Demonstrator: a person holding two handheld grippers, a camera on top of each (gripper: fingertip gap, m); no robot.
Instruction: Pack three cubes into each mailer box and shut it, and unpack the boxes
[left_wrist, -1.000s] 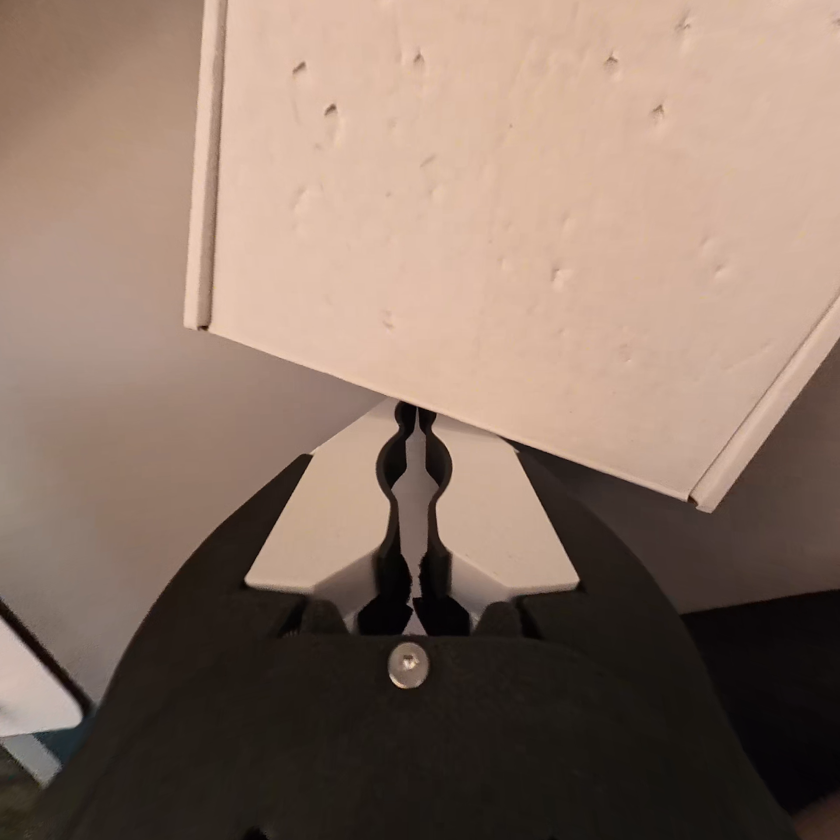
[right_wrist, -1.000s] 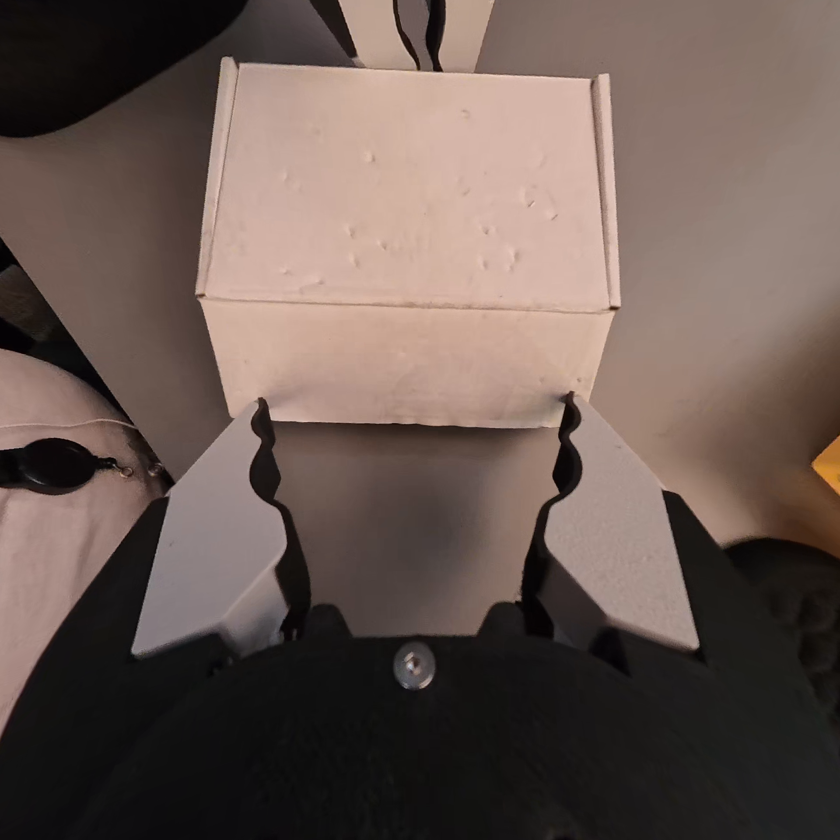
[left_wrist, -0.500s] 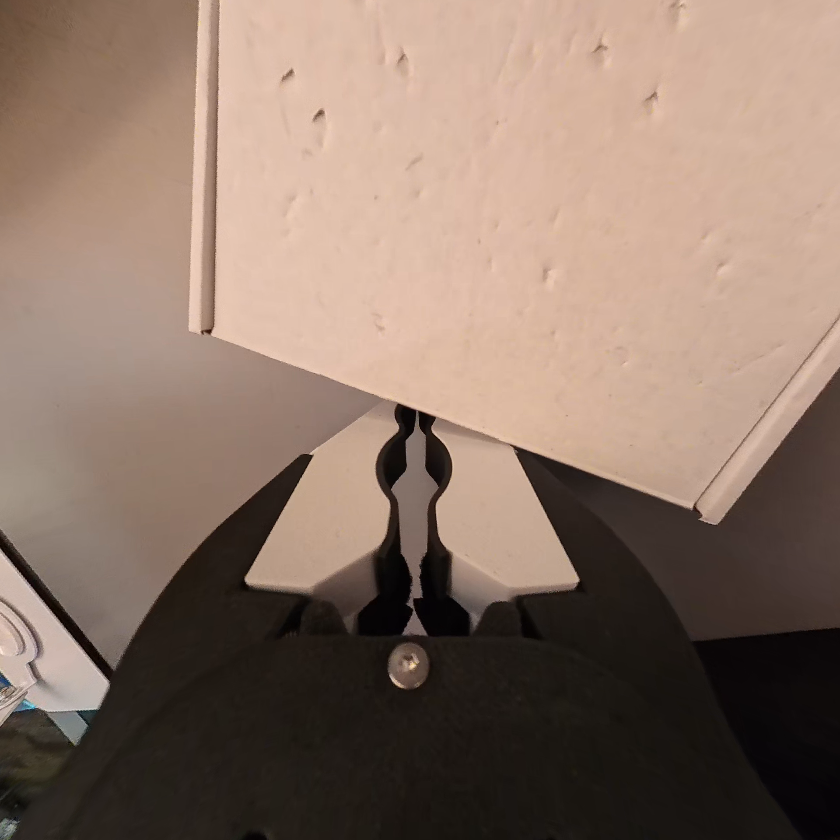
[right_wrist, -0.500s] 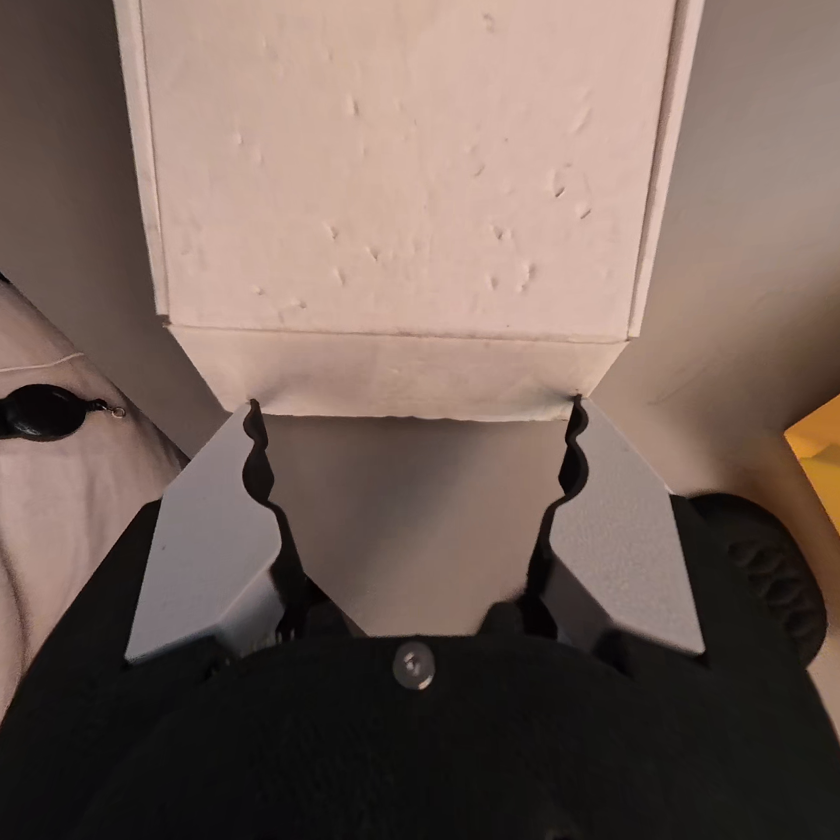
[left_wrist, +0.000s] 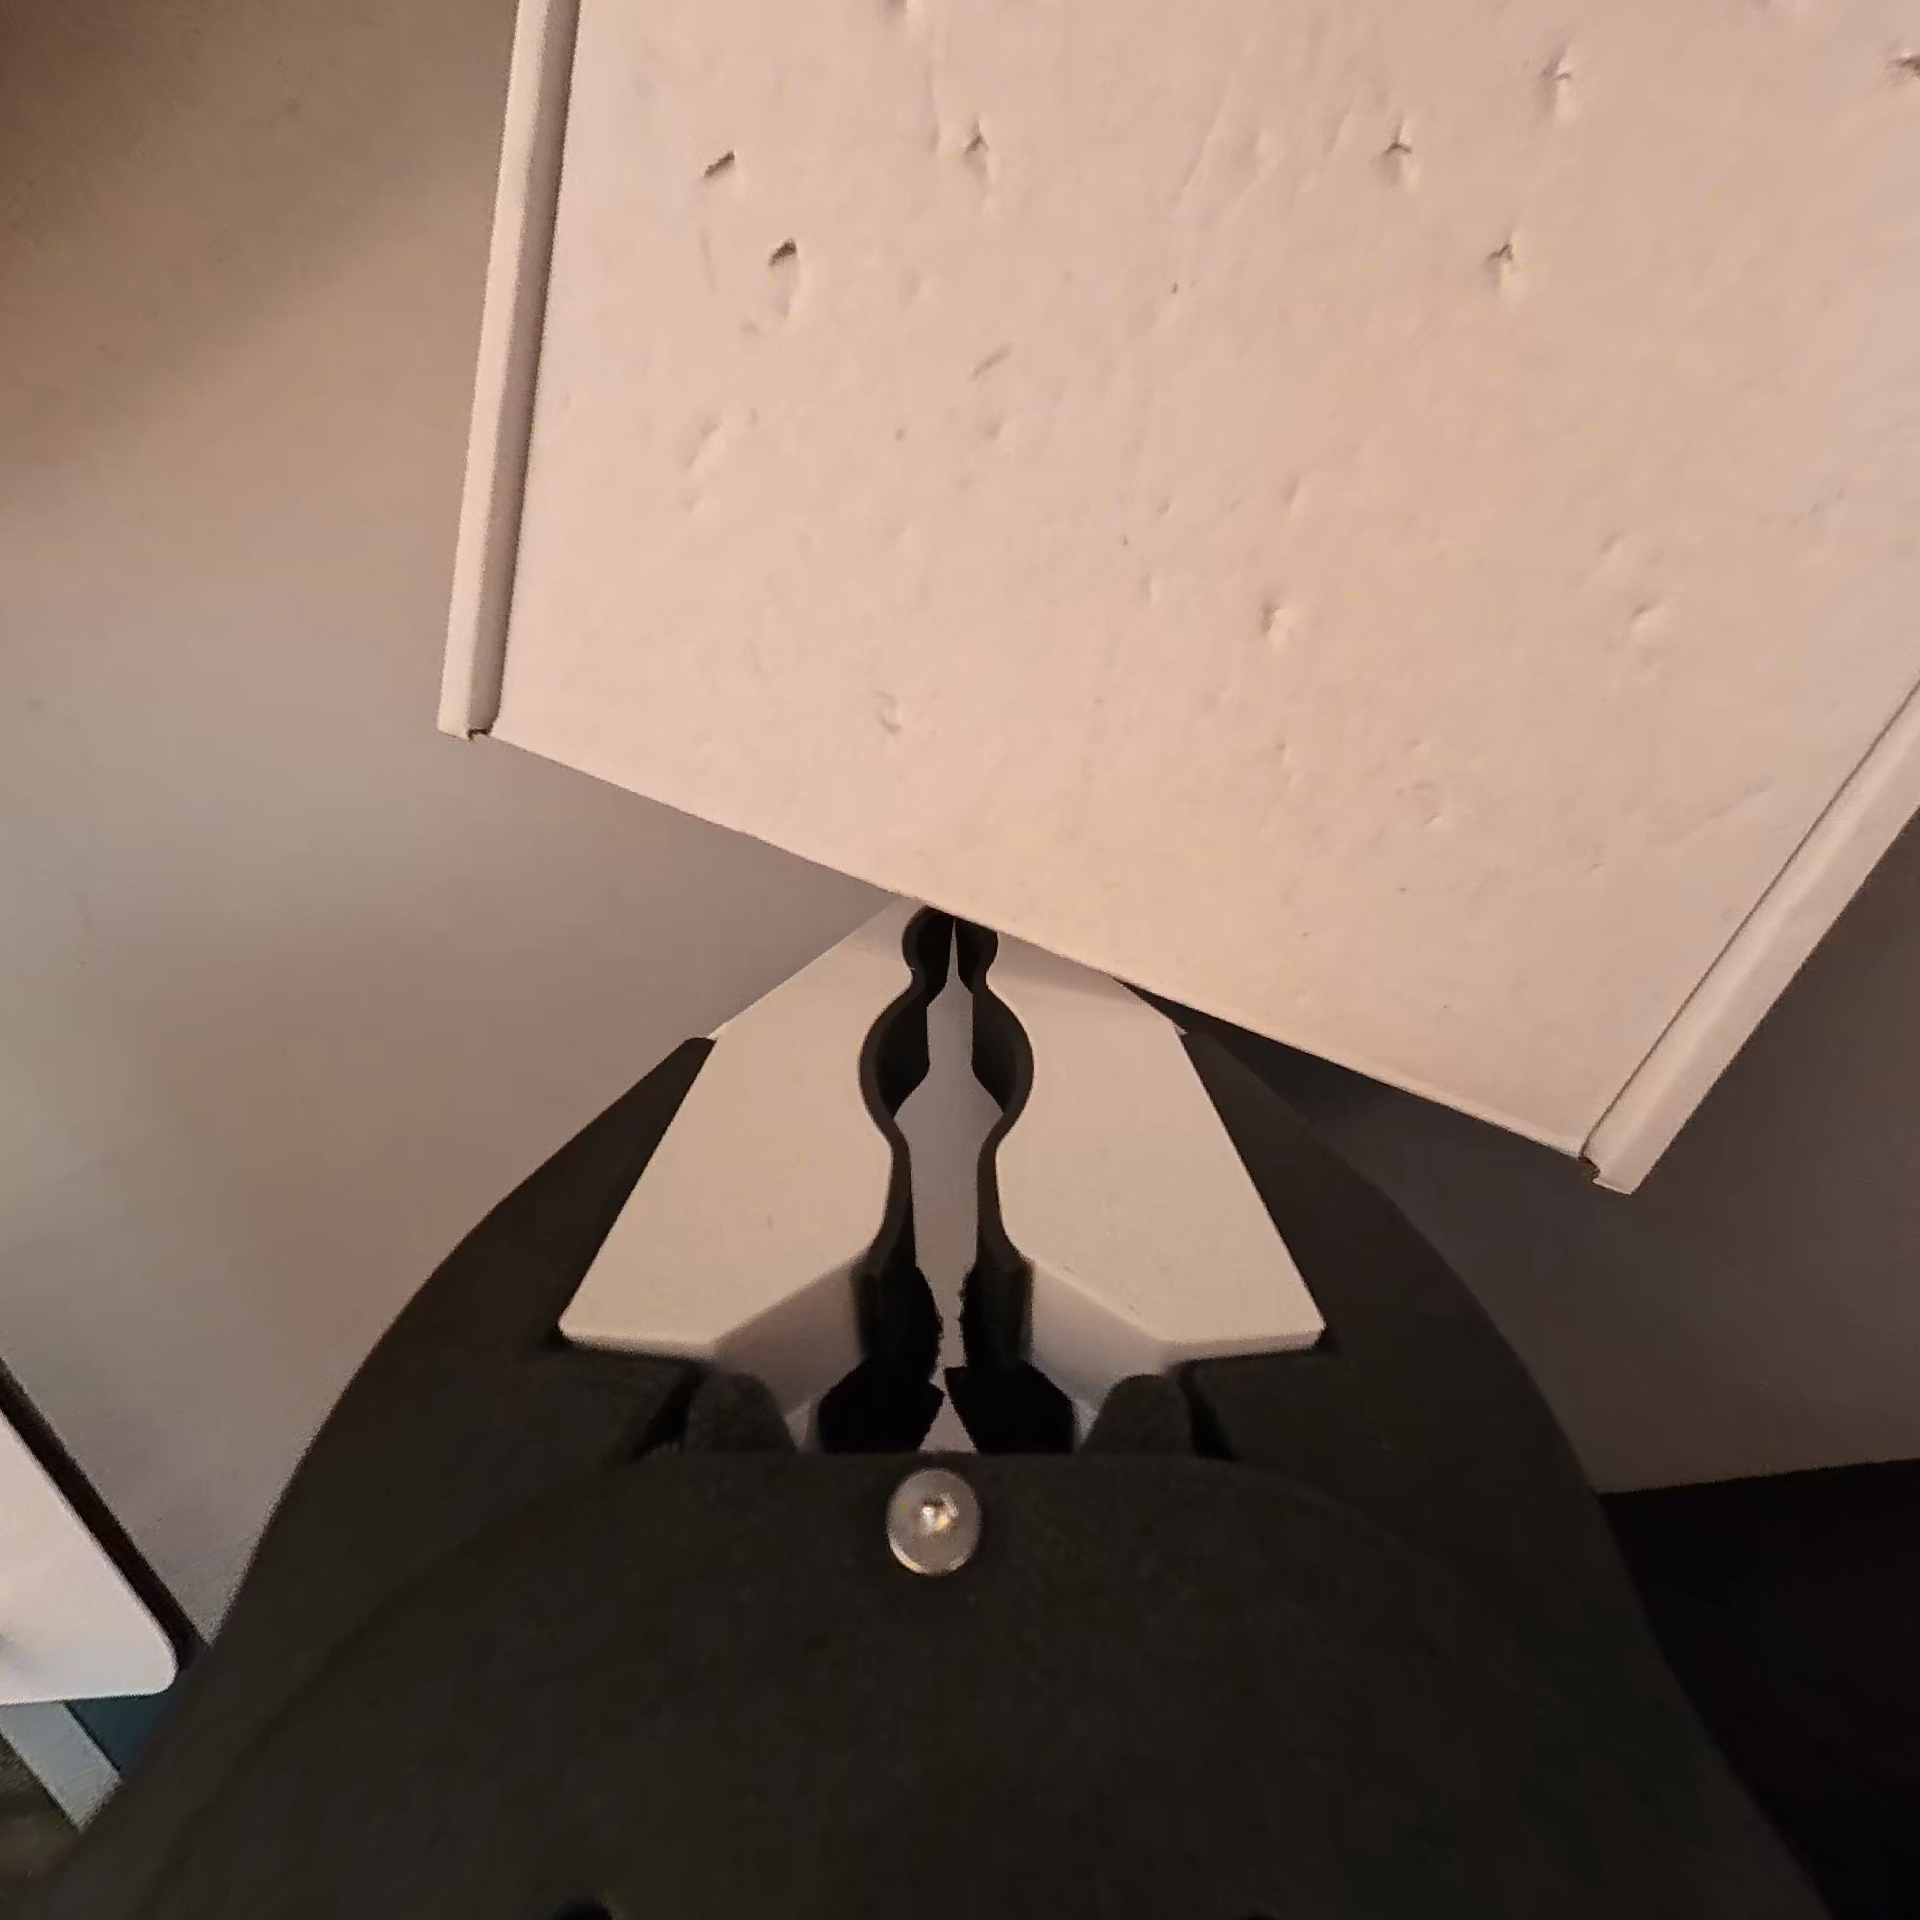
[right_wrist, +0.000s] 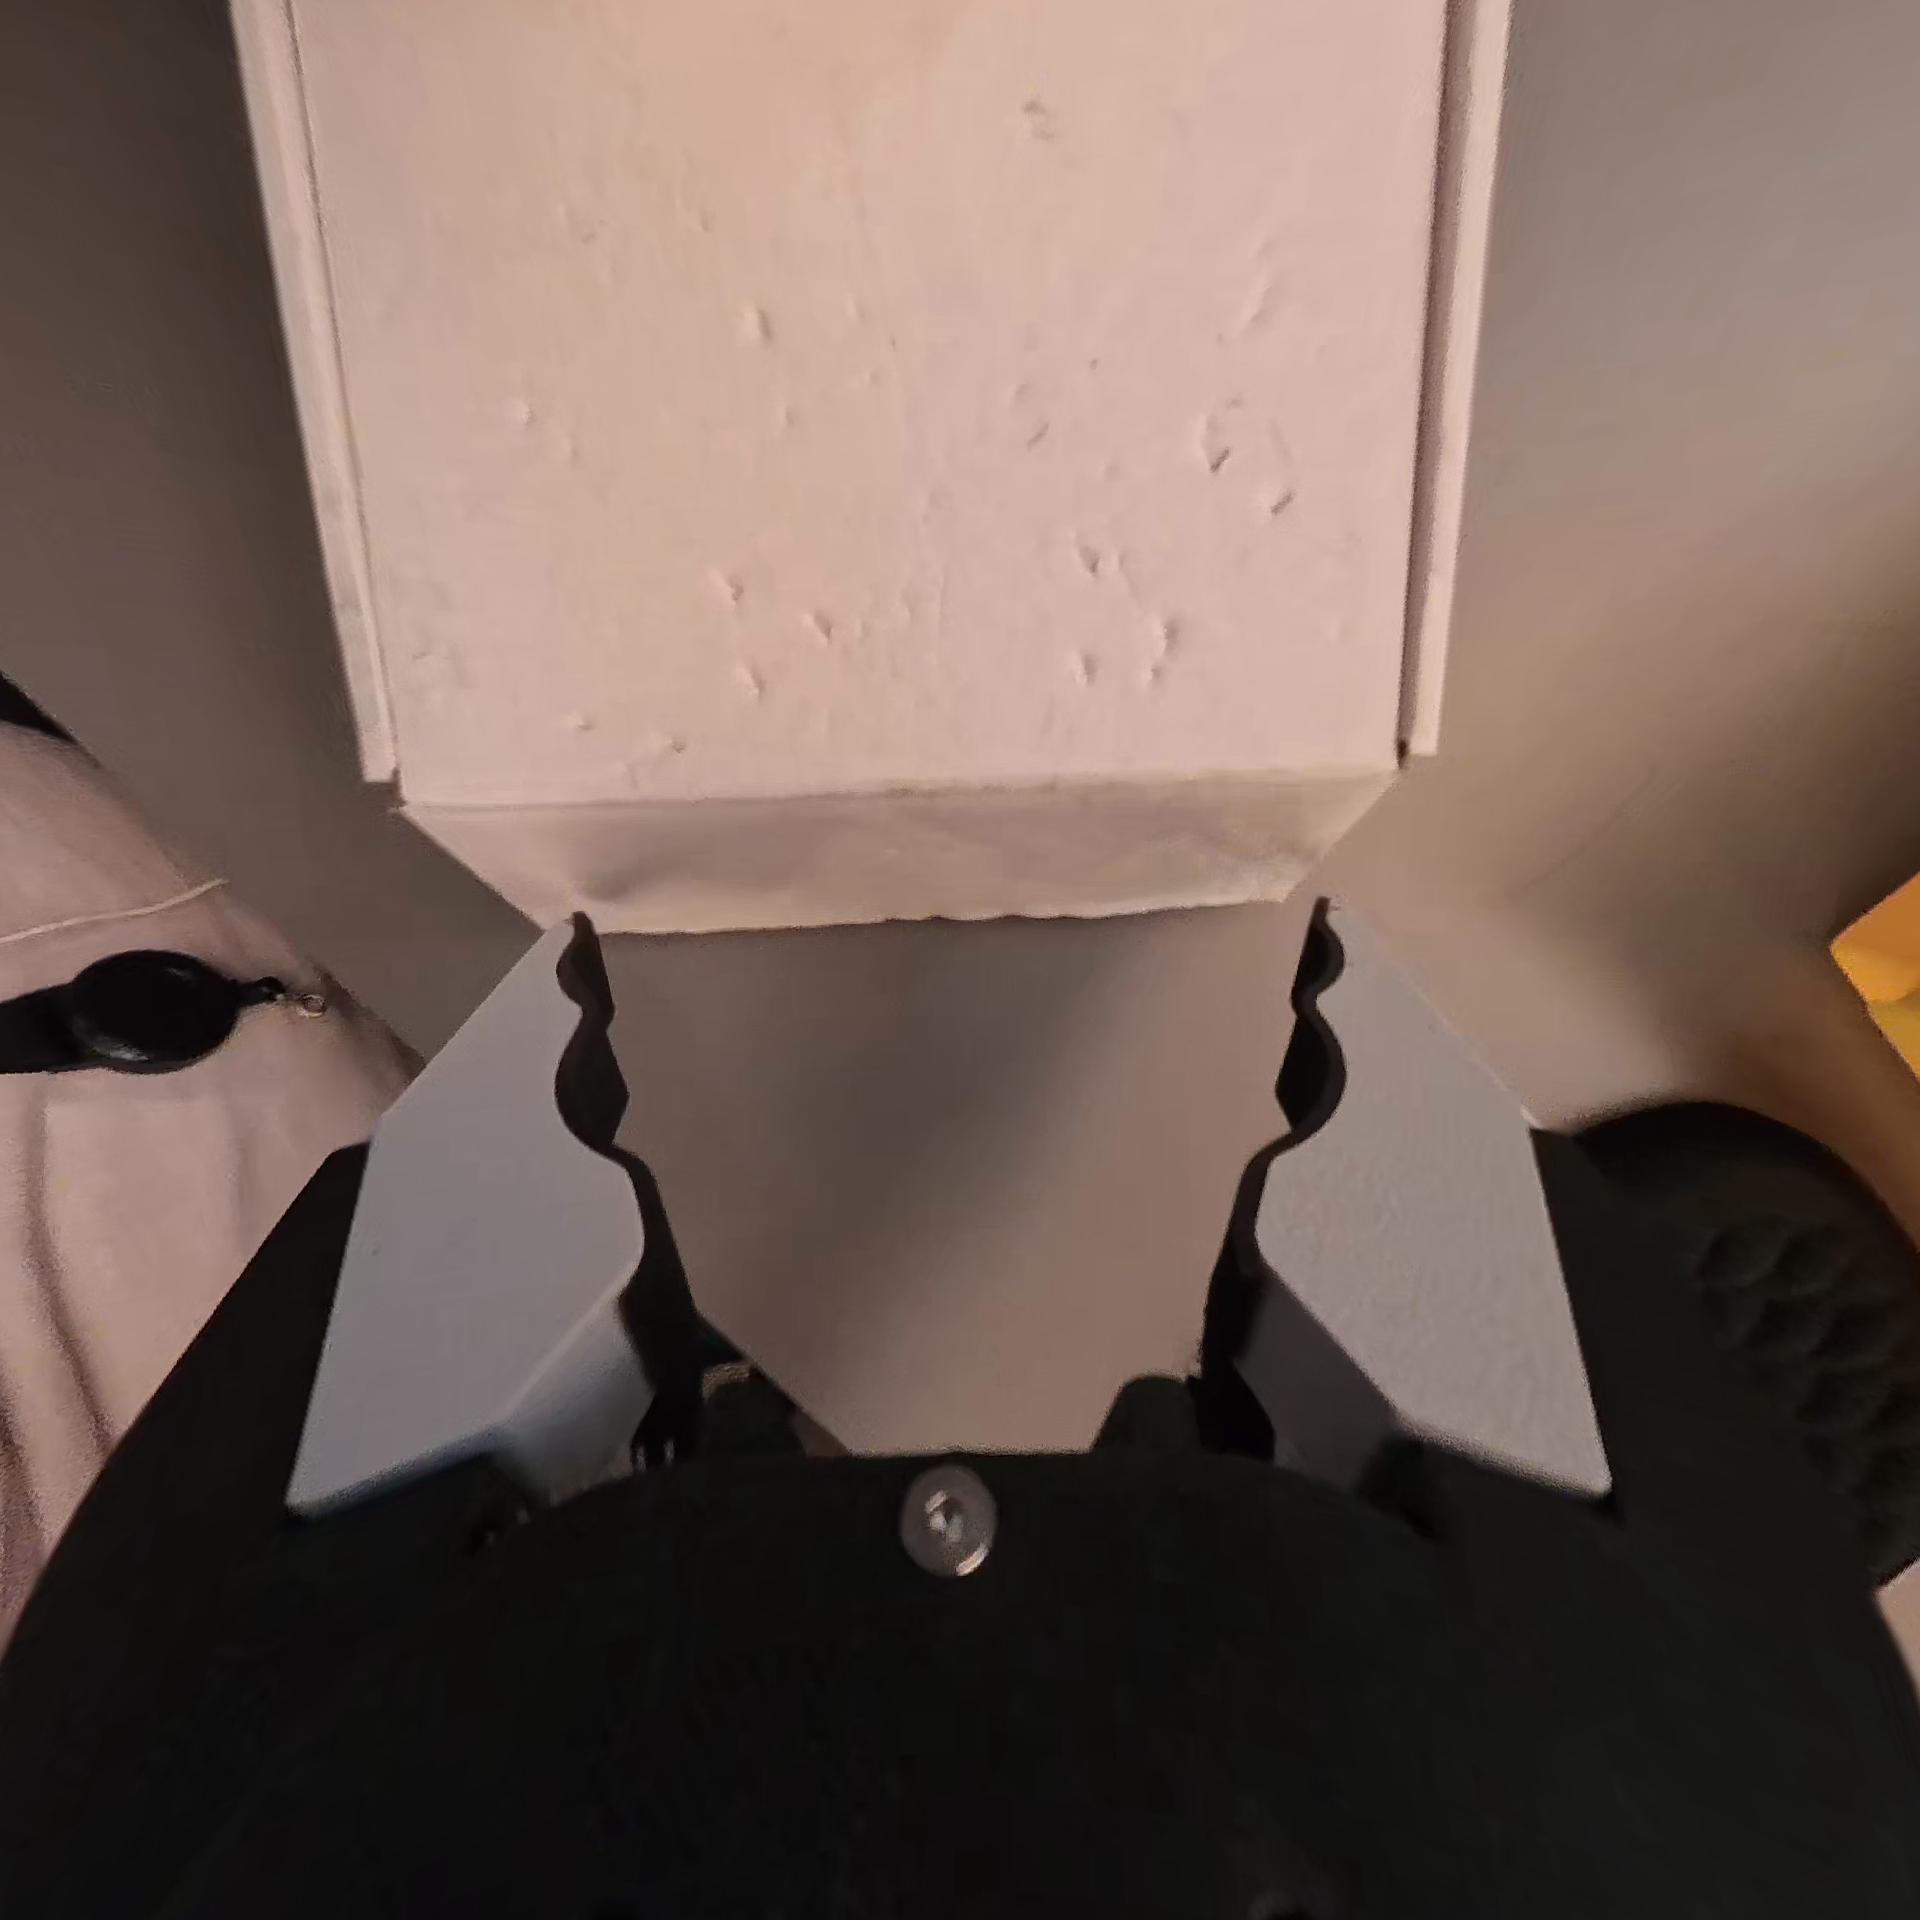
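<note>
A closed white mailer box (right_wrist: 883, 416) with a dented lid sits on the grey table (right_wrist: 935, 1143). My right gripper (right_wrist: 951, 920) is open, and its fingertips (right_wrist: 582, 935) reach the bottom edge of the box's front wall, one near each corner. In the left wrist view the same box (left_wrist: 1143, 520) fills the top, turned at an angle. My left gripper (left_wrist: 951, 930) is shut, with its tips right at the box's near edge. I cannot tell whether it pinches anything. No cubes are in view.
A person's light garment with a black badge reel (right_wrist: 135, 1018) is at the left. A yellow object (right_wrist: 1881, 956) and a black rounded object (right_wrist: 1766, 1299) are at the right. A white object (left_wrist: 62, 1579) sits off the table's lower-left edge. Some 15 cm of space lies between my two pairs of fingers.
My right gripper has moved in towards the box, whose lid now fills the upper view, with the fingertips at its front wall. The left gripper stays shut at the box edge.
</note>
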